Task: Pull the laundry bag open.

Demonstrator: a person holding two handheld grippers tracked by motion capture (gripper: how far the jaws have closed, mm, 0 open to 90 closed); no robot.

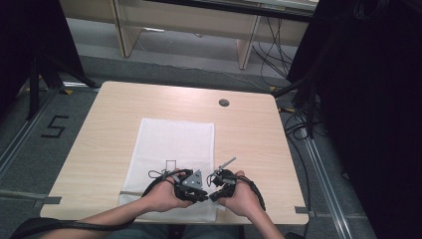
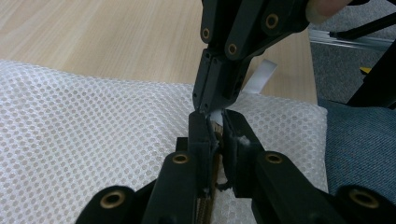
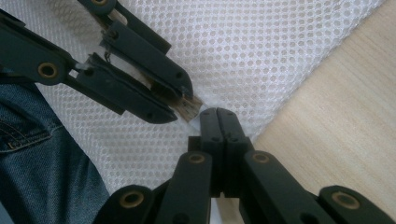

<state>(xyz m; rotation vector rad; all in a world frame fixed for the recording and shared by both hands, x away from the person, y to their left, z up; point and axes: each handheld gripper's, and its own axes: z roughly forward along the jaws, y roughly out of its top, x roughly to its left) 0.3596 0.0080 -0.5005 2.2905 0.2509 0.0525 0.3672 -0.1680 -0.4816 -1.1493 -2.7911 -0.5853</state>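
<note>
My left gripper (image 2: pixel 212 122) is shut on a thin brown stick-like piece (image 3: pixel 190 106), whose end pokes out past its jaws. Tip to tip against it stands my right gripper (image 3: pixel 218 115), jaws pressed together. In the high view the left gripper (image 1: pixel 203 195) and right gripper (image 1: pixel 215 195) meet over the near edge of a white mesh mat (image 1: pixel 174 139). A narrow white strip (image 2: pixel 259 75) sticks out behind the right gripper (image 2: pixel 211 103); I cannot tell whether it is clamped.
The mat lies on a light wooden table (image 1: pixel 249 134) with a round cable hole (image 1: pixel 224 102) at the back. A small black-outlined square (image 1: pixel 170 164) sits on the mat. The person's jeans (image 3: pixel 28 154) show just below the table edge. Dark stands and cables flank the table.
</note>
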